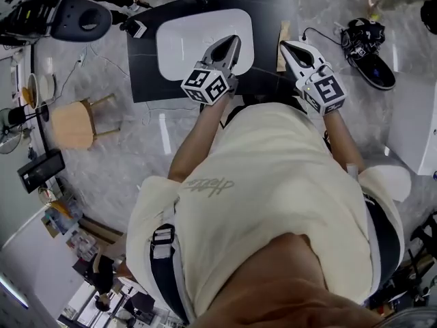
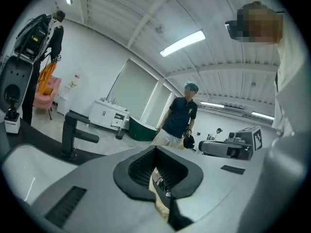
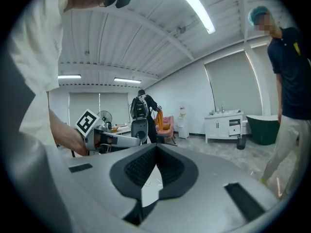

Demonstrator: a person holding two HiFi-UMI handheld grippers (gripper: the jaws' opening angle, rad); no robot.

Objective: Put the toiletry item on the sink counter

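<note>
A black sink counter (image 1: 143,80) with a white basin (image 1: 184,39) lies below me. A small beige flat item (image 1: 282,57) rests on the counter just right of the basin; what it is I cannot tell. My left gripper (image 1: 234,41) hovers over the basin's right part, with jaws shut and pads meeting (image 2: 155,150); nothing shows clearly between them. My right gripper (image 1: 287,45) hangs beside the beige item, shut too, tips together (image 3: 155,147). Each gripper view shows the other gripper: the right gripper (image 2: 232,148), the left gripper (image 3: 114,139). A black faucet (image 2: 72,135) stands behind the basin.
A wooden stool (image 1: 72,124) stands left of the counter, a black machine (image 1: 75,16) at the far left, a black bag (image 1: 365,46) on the floor to the right. A person in a dark shirt (image 2: 180,115) stands beyond the counter. A white cabinet (image 2: 109,113) lines the wall.
</note>
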